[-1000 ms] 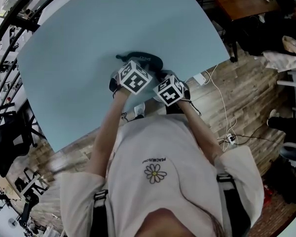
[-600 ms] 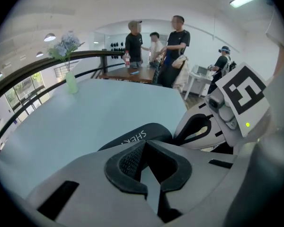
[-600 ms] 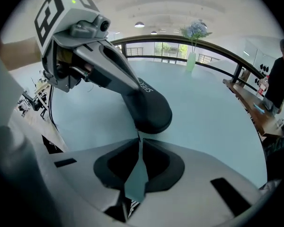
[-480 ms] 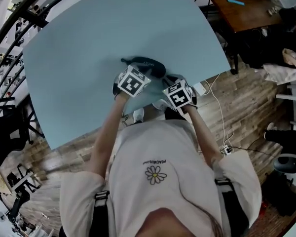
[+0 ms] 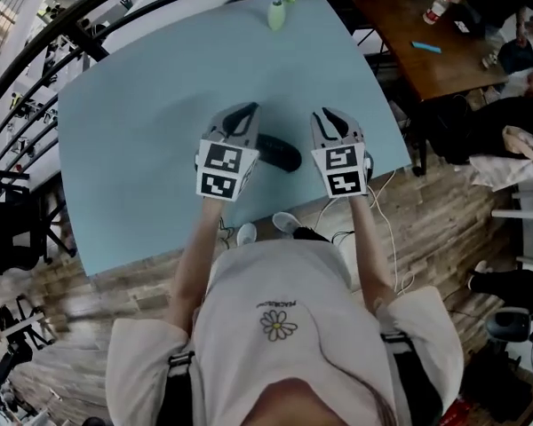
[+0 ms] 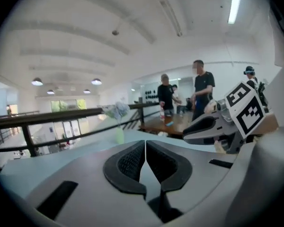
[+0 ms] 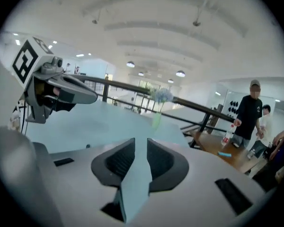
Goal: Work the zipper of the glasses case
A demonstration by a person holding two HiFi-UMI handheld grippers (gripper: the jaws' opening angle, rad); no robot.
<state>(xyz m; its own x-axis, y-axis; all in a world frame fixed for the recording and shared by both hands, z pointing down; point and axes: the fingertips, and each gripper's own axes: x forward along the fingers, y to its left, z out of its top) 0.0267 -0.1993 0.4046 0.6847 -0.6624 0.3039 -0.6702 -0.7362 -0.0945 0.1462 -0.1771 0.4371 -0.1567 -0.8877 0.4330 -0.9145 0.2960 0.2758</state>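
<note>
The black glasses case (image 5: 281, 153) lies on the light blue table (image 5: 142, 149) near its front edge, partly hidden behind my left gripper (image 5: 241, 115). That gripper is raised off the case, level with the room, its pads touching at the tips and nothing between them (image 6: 145, 143). My right gripper (image 5: 334, 121) hangs to the case's right, also raised, with a narrow empty gap between its pads (image 7: 141, 143). Neither gripper view shows the case. Each sees the other gripper: the right gripper (image 6: 213, 124), the left gripper (image 7: 66, 91).
A small green vase with flowers (image 5: 276, 9) stands at the table's far edge. A brown wooden table (image 5: 426, 47) with small items is at the right, with people standing near it (image 6: 201, 93). A dark railing (image 7: 199, 108) runs behind the table. Cables lie on the wooden floor (image 5: 400, 211).
Both grippers have come up off the case and spread apart, left to the left, right to the right. The case stays on the table. The head view has tilted farther up.
</note>
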